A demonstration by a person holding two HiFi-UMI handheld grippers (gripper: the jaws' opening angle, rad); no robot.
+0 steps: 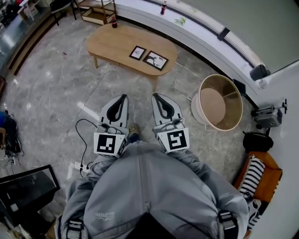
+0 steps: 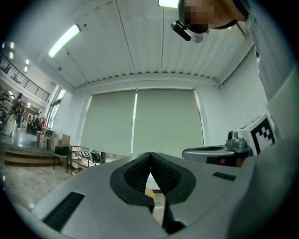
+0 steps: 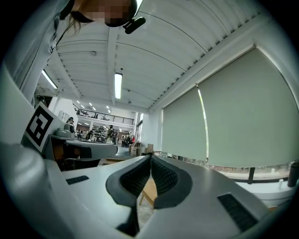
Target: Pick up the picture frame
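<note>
Two black picture frames lie flat on a low oval wooden table (image 1: pixel 112 44) ahead of me: a small one (image 1: pixel 137 52) and a wider one (image 1: pixel 155 60) to its right. My left gripper (image 1: pixel 123 96) and right gripper (image 1: pixel 155 95) are held level side by side over the floor, well short of the table. Both are shut with nothing between the jaws. In the left gripper view the left gripper (image 2: pixel 150 154) shows its pads meeting, with a strip of the table behind them. The right gripper (image 3: pixel 150 156) in its own view looks the same, pads together.
A round white and wood side table (image 1: pixel 219 102) stands to the right. A long white window bench (image 1: pixel 196 30) runs behind the wooden table, with a bottle (image 1: pixel 163 7) on it. A dark bottle (image 1: pixel 113 21) stands on the table's far end. Cables and a power strip (image 1: pixel 79 165) lie at my left.
</note>
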